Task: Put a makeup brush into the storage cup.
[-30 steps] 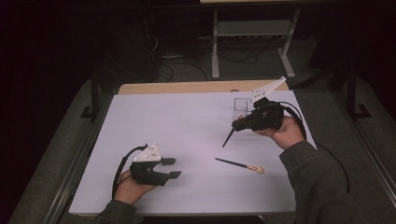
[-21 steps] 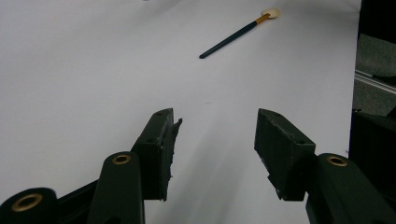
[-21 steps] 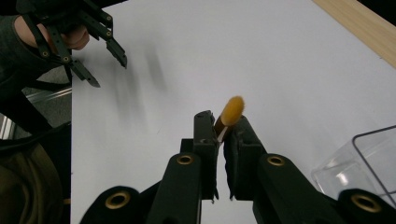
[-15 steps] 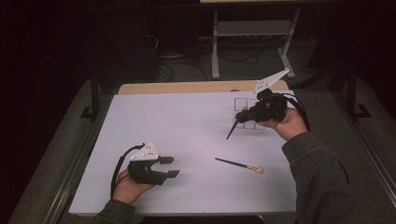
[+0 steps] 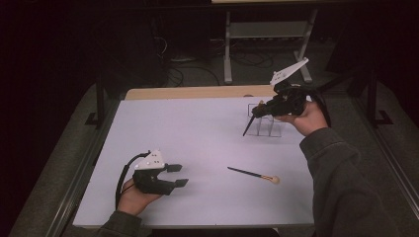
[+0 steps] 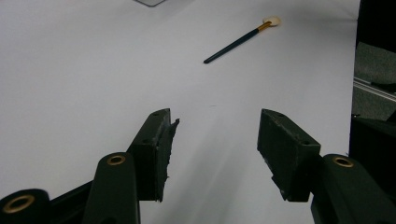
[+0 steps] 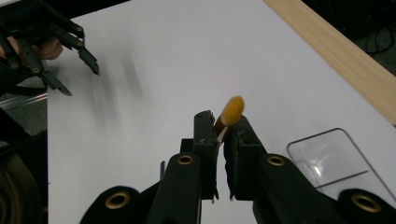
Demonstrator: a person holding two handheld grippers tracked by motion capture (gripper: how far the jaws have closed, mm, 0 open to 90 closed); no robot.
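My right gripper [image 5: 261,111] is shut on a dark-handled brush [image 5: 248,126], held in the air at the far right. The handle slants down-left, its tip just over a clear plastic organizer [image 5: 271,130]. In the right gripper view the jaws [image 7: 221,128] pinch the brush just under its orange bristle head [image 7: 232,111], and the organizer [image 7: 336,158] lies to the lower right. A second brush [image 5: 252,174] with a pale head lies flat on the white mat [image 5: 197,133]. My left gripper [image 5: 179,175] rests at the near left, open and with nothing between its jaws [image 6: 215,135], pointing toward that brush [image 6: 236,43].
A wooden strip [image 5: 197,93] runs along the mat's far edge. Behind the table a metal stand [image 5: 230,44] and cables sit on the dark floor. Dark rails [image 5: 84,163] flank the table. The person's right sleeve [image 5: 341,182] covers the near right corner.
My right hand has risen and moved toward the far right with the brush, bringing its handle tip from the open mat to over the clear organizer. The left gripper has stayed in place.
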